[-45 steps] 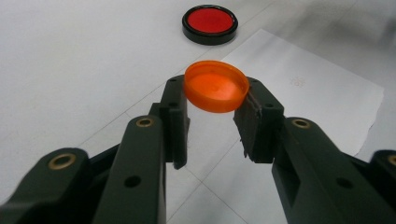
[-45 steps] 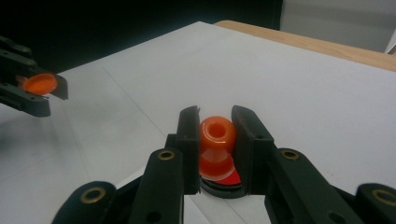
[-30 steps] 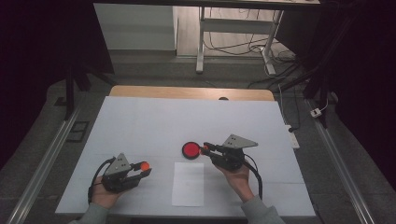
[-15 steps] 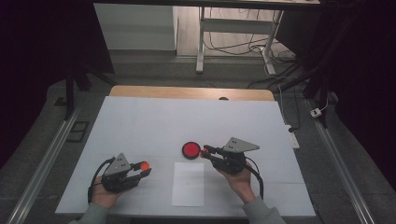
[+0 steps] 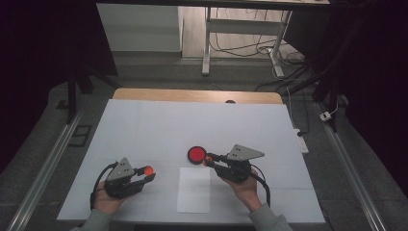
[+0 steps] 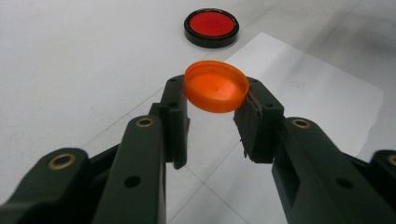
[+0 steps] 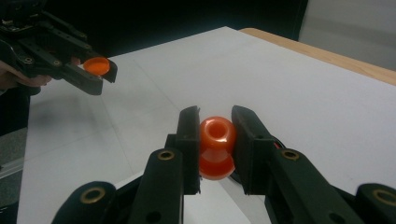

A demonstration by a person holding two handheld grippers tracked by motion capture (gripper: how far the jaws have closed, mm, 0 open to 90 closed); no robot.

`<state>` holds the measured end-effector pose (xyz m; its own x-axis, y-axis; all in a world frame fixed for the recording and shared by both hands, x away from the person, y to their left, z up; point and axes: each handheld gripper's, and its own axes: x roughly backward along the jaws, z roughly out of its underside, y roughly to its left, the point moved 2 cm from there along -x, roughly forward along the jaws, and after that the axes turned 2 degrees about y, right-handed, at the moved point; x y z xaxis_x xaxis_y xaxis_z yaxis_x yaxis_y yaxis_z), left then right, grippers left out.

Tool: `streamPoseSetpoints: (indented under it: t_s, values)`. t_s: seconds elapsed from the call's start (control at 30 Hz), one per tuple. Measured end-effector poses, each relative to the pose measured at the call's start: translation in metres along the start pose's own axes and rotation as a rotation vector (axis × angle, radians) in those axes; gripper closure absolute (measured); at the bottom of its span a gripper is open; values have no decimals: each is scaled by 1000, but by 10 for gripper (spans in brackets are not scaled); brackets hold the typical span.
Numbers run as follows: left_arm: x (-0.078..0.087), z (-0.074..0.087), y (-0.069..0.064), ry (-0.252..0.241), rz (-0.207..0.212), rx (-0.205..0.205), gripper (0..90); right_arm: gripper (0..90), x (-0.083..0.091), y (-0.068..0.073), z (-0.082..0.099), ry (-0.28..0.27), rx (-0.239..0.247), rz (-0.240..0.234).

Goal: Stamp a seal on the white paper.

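Moved since a second ago: honestly almost nothing from where I'm sitting. Both hands sit at the same spots on the worktop, and the red disc and paper haven't budged.

Left tongs (image 5: 147, 173): near the left front of the worktop (image 5: 144, 125), tips pointing right toward the paper. They're pinching an orange cap (image 6: 216, 87) by its rim, one pad on each side, open side up. In the left gripper view the cap sits right at the jaw tips, lifted off the surface.

Left hand (image 5: 108, 202): wrapped round the gripper body from below, sleeve coming in from the bottom edge.

Paper sheet (image 5: 194, 189): white, lying flat between the two grippers, close to the front edge. Neither set of tongs touches it as far as I can tell.

Red disc (image 5: 196, 154): round, red with a black rim, flat on the worktop just behind the paper and just left of the right tongs' tips. Can't say if they touch it.

Right tongs (image 5: 208, 160): right of centre, pointing left. Clamped on a small orange knob-shaped piece (image 7: 216, 146), rounded top with a hole in it, wider base below, held upright between the pads.

Right hand (image 5: 246, 188): gripping from underneath, black cable looping off to the right.
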<state>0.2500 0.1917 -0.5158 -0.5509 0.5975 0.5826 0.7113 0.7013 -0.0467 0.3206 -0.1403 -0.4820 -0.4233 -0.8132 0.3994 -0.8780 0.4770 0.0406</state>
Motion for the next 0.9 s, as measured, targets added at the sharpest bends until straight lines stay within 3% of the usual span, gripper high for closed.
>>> streamPoseSetpoints:
  t_s: [0.9]
  values:
    - [-1, -1, 0, 2, 2, -4, 648, 734, -11, 15, 1, 33, 26, -66]
